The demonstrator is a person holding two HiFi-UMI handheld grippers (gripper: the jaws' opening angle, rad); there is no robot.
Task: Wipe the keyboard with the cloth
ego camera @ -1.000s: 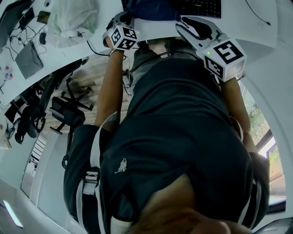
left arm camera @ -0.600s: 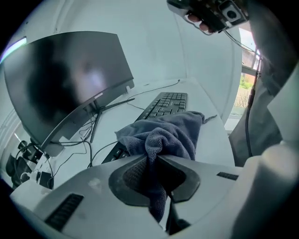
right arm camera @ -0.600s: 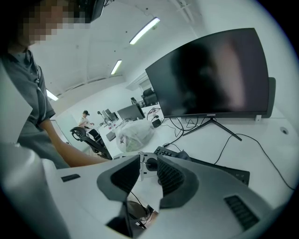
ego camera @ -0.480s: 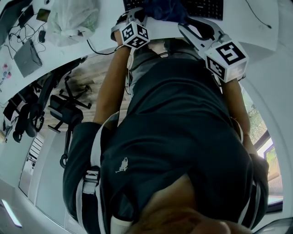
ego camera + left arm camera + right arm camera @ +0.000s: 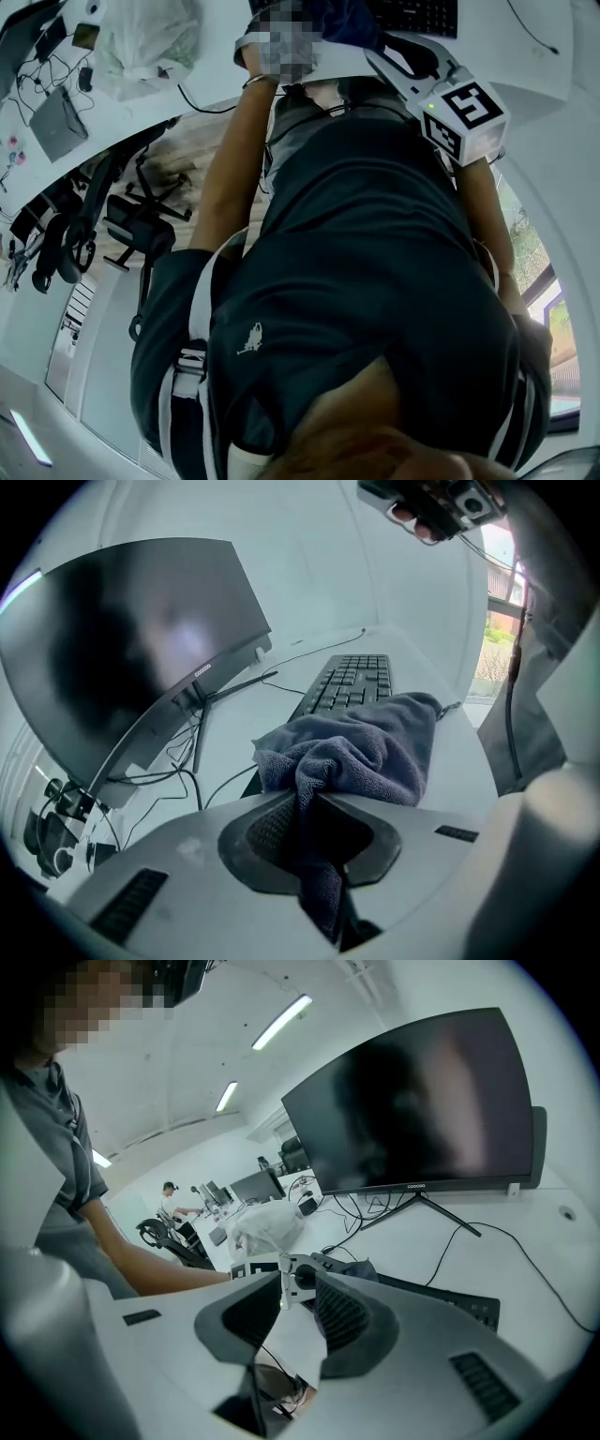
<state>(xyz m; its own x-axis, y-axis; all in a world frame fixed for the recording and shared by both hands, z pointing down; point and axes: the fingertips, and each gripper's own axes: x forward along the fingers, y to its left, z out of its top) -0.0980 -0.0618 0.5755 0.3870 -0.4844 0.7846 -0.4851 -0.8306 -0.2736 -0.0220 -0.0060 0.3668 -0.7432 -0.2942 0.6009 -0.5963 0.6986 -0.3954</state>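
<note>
White bench (image 5: 464, 761), dark curved monitor (image 5: 122, 639) at rear left. Left gripper (image 5: 314, 803): jaws clamped on a fold of grey-blue terry cloth (image 5: 366, 747), the rest bunched forward over the near end of the black keyboard (image 5: 352, 682). Keyboard's long axis runs straight away from these jaws, so I judge the wipe goes forward along it. Right gripper (image 5: 300, 1279): jaws apart, empty, beside the keyboard.

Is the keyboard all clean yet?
Not sure yet. Done: the cloth is picked up. In hand: the left gripper pinches it in its fingers, bunched over the near end of the keyboard. Left: its far end lies uncovered, probably waiting to be wiped. The right gripper is open and empty.
</note>
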